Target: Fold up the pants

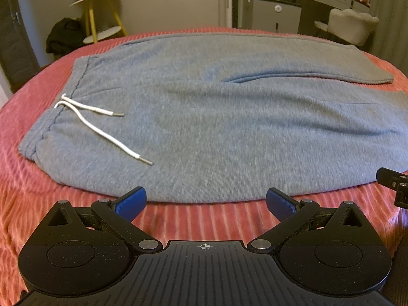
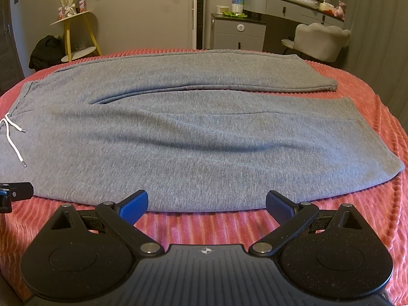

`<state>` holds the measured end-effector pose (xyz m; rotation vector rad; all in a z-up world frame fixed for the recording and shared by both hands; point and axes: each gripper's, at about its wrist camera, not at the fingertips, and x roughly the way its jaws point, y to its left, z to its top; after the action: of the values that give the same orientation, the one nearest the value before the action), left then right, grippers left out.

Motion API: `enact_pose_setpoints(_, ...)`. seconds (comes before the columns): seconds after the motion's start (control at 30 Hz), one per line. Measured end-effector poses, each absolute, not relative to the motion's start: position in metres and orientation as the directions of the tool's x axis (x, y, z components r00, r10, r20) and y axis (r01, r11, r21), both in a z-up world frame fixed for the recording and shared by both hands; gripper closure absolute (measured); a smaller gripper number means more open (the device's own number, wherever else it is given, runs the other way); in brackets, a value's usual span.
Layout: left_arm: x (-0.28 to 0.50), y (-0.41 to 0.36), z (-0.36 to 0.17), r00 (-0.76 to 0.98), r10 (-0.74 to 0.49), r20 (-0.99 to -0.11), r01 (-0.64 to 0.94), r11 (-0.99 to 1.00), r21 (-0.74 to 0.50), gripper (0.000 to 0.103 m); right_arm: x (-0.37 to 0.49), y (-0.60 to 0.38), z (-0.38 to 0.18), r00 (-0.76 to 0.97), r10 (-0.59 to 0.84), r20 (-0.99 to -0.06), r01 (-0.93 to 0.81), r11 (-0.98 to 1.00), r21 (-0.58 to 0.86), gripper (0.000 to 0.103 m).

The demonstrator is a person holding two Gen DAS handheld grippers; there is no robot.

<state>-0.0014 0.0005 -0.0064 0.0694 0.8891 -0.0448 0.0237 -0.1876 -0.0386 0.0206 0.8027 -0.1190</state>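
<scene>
Grey pants [image 1: 204, 117] lie flat across the red bedspread [image 1: 38, 204], waistband at nine o'clock, legs toward three. Left tool [image 1: 206, 200] and right tool [image 2: 207, 201] hover at six o'clock, both spread wide, holding nothing.

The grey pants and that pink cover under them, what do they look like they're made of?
The grey pants look like a soft, matte, heathered knit, likely cotton fleece: fine ribbed texture, speckled grey, plus a white woven drawstring with metal-looking tips. The pink cover looks like a plush corduroy-style fabric: raised parallel ribs with a slight sheen. Exact fibres can't be told.
</scene>
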Motion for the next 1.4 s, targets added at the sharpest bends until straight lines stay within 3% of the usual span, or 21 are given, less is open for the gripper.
enact_pose_setpoints(1.4,0.0029,-0.0013,-0.0069,0.593,-0.002,-0.805,0.063,0.997,0.044,0.000,0.0247,-0.1907,-0.0399,0.685,-0.078,-0.724,0.117,0.993,0.003,0.004)
